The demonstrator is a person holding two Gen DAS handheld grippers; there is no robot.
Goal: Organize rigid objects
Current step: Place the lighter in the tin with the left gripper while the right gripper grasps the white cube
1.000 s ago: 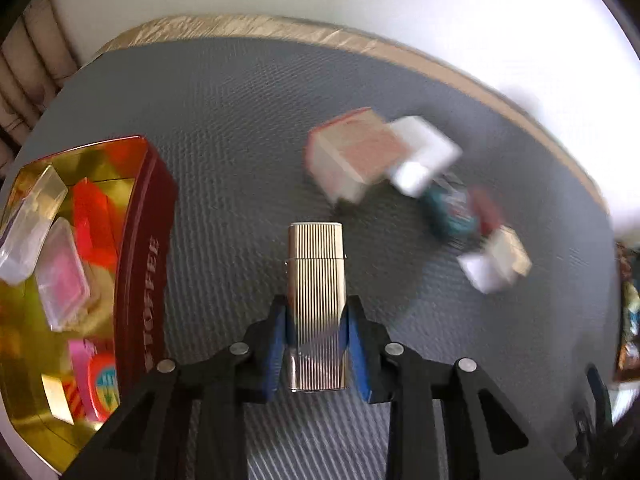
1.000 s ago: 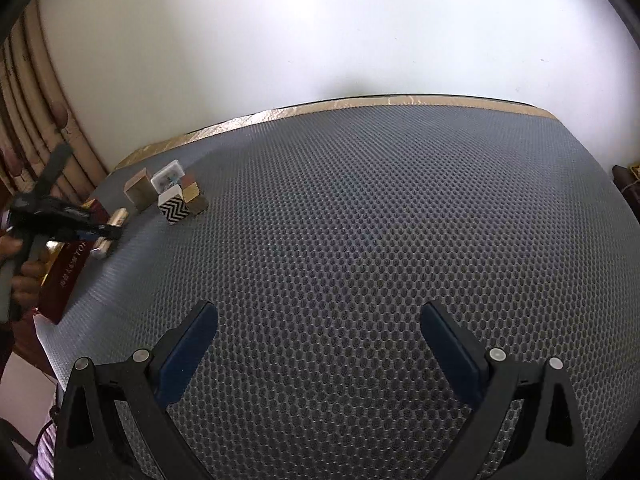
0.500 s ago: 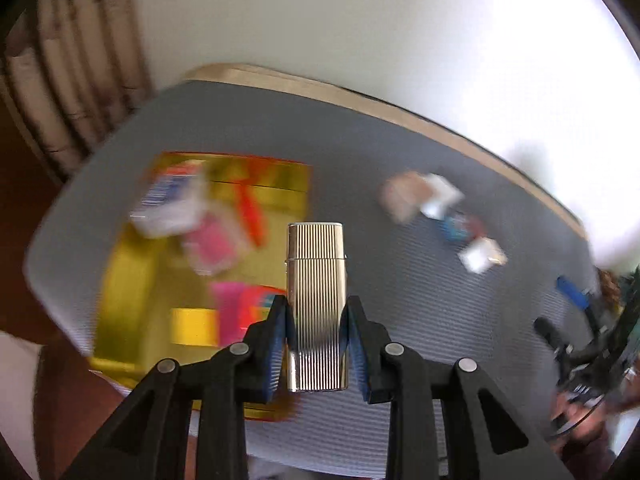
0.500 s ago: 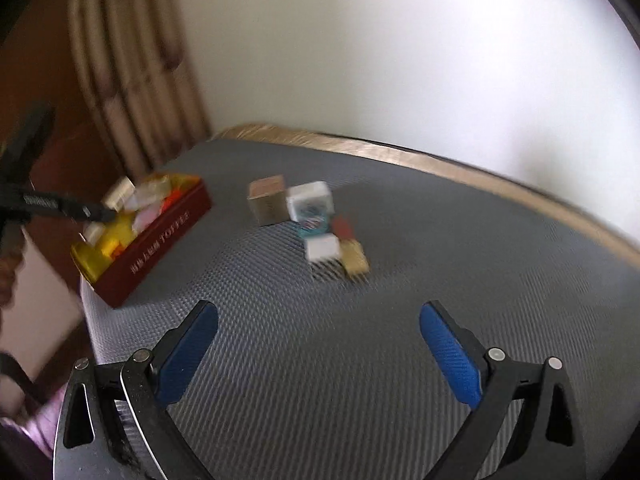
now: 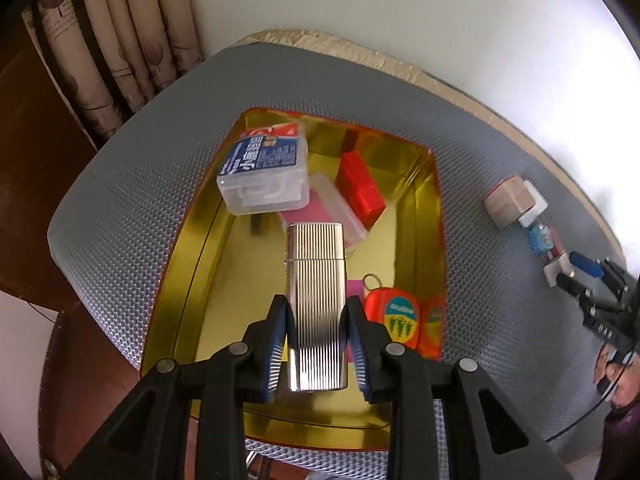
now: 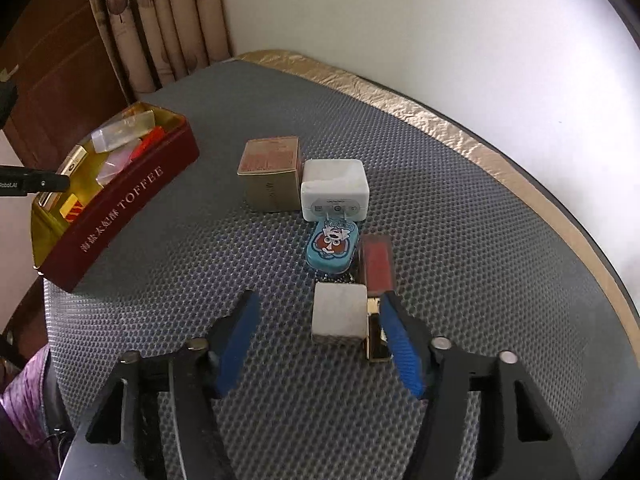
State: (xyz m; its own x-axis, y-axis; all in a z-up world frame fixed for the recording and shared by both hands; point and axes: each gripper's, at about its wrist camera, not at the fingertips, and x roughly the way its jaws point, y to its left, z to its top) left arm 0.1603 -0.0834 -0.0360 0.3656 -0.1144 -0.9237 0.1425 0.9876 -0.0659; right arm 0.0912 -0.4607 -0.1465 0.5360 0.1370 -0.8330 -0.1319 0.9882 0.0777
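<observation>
My left gripper [image 5: 316, 320] is shut on a ribbed silver lighter [image 5: 316, 292] and holds it above the gold inside of the red TOFFEE tin [image 5: 428, 200]. The tin holds a clear floss box [image 5: 264, 172], a red block [image 5: 360, 188] and an orange round case [image 5: 398, 314]. My right gripper [image 6: 320, 336] is open, low over the grey mat, its jaws around a white cube [image 6: 339, 314] and a small gold piece [image 6: 376, 340]. Beyond lie a blue tin [image 6: 332, 246], a red case [image 6: 376, 264], a white charger [image 6: 334, 188] and a tan box [image 6: 272, 172].
The tin [image 6: 120, 208] stands at the mat's left edge, near a curtain [image 6: 160, 20] and dark wooden furniture. A white wall runs behind the gold-edged mat [image 6: 520, 240]. The right gripper shows at the far right of the left wrist view [image 5: 600, 292].
My left gripper has carried the lighter left, from over the mat to above the tin. My right gripper has moved up to the cluster, now around the white cube.
</observation>
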